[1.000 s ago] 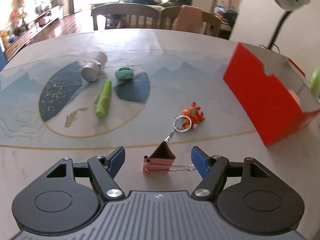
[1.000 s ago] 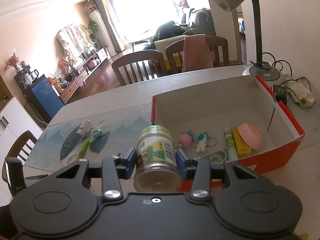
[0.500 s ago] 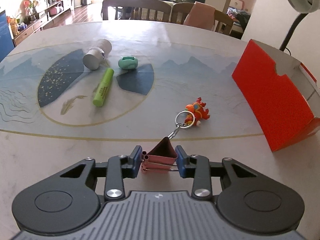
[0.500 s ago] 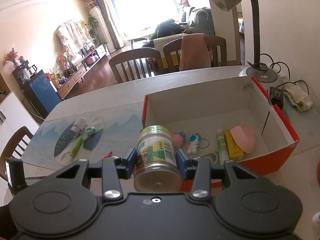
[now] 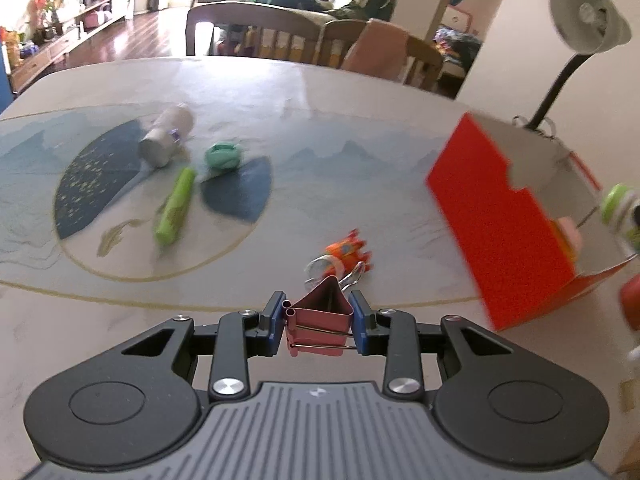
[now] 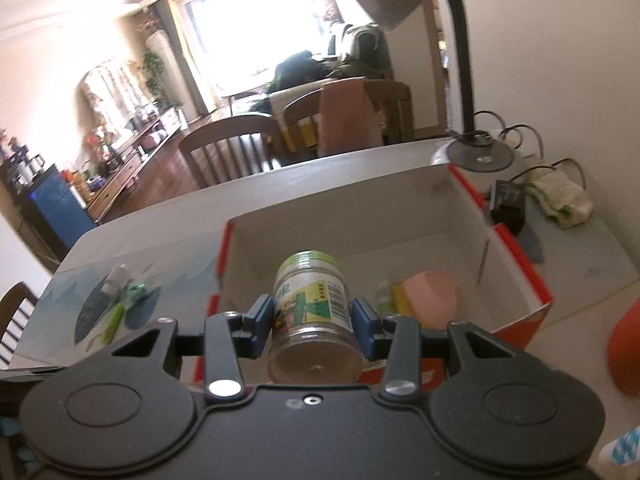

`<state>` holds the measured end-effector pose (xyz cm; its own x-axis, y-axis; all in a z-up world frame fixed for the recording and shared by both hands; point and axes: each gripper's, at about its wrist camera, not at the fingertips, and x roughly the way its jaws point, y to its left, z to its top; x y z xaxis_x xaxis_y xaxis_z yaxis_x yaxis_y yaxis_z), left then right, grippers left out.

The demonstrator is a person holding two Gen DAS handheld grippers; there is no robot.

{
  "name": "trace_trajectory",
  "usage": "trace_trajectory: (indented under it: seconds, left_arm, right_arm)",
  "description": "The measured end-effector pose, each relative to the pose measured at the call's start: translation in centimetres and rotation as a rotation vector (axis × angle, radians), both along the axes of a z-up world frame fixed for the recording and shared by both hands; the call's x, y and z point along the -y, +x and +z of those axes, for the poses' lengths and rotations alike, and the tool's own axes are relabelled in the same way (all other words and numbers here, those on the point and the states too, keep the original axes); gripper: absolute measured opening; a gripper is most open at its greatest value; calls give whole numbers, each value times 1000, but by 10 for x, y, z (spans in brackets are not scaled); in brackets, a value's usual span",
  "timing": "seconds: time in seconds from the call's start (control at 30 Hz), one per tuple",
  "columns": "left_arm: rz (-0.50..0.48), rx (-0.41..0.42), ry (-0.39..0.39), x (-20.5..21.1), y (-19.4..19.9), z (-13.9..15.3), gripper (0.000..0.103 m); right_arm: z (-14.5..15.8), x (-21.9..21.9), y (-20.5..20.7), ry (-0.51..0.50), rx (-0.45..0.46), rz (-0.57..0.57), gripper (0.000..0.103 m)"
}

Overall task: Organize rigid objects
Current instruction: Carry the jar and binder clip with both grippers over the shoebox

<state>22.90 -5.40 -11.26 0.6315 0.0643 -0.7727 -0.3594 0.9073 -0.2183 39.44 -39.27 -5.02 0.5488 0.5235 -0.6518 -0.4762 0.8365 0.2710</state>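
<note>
A desk lamp (image 6: 476, 152) stands on the table (image 5: 280, 92) at the far right, its shade (image 5: 588, 20) tilted over the surface. Beside its base lie a black adapter (image 6: 506, 200) and a crumpled cloth (image 6: 560, 200). Wooden chairs (image 6: 232, 148) line the far edge, one draped with a pink towel (image 6: 346, 116). Beyond, a sunlit window (image 6: 240, 28) and a blue cabinet (image 6: 56, 208).

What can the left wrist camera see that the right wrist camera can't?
Only the left view shows the pink binder clip pinched in the left tongs and the orange keychain toy. Only the right view shows the inside of the red box and the base of the jar held in the right tongs. Both show the green marker and the box.
</note>
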Motion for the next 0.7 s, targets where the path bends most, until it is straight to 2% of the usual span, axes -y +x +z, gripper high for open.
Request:
trace_trajectory:
  seconds: [0.23,0.43,0.6,0.7]
  left_arm:
    - [-105,67,-11,25,26,45,33]
    - [-238,119,19,60,69,79,33]
    - [-341,141,67,96,110,93,33]
    - [-365,124,79,113,140,91,33]
  right_arm:
    - [-12,8,17,-26,2,-35,42]
    - [-23,5,27,-53,-5,-28,42]
    - [-31,-2,32,-78,-9,-8,42]
    - [-35,-7,34,-97,-8,8,42]
